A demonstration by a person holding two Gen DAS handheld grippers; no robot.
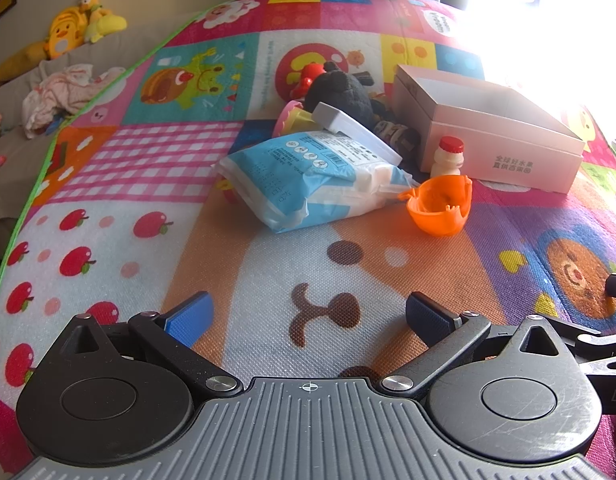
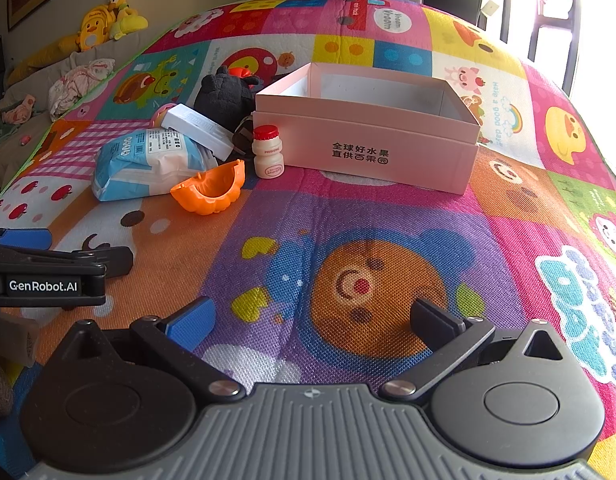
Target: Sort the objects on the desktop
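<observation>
A pile of objects lies on the colourful play mat: a blue-white wipes pack [image 1: 308, 176] [image 2: 148, 164], an orange pumpkin-shaped bowl [image 1: 439, 206] [image 2: 210, 188], a small yogurt bottle with a red cap [image 1: 447, 156] [image 2: 268, 152], a white flat case [image 1: 351, 130] [image 2: 200, 128] and a black plush toy [image 1: 341, 94] [image 2: 224, 94]. An open pink box [image 1: 487, 132] [image 2: 367, 136] stands right of them and looks empty. My left gripper [image 1: 308, 316] is open and empty, short of the pile; it also shows in the right wrist view [image 2: 68, 250]. My right gripper [image 2: 313, 318] is open and empty.
The mat [image 2: 367, 280] stretches wide in front of both grippers. A sofa with yellow plush toys [image 1: 80, 24] and crumpled clothes [image 1: 64, 92] lies far left. A bright window [image 2: 567, 20] is at the far right.
</observation>
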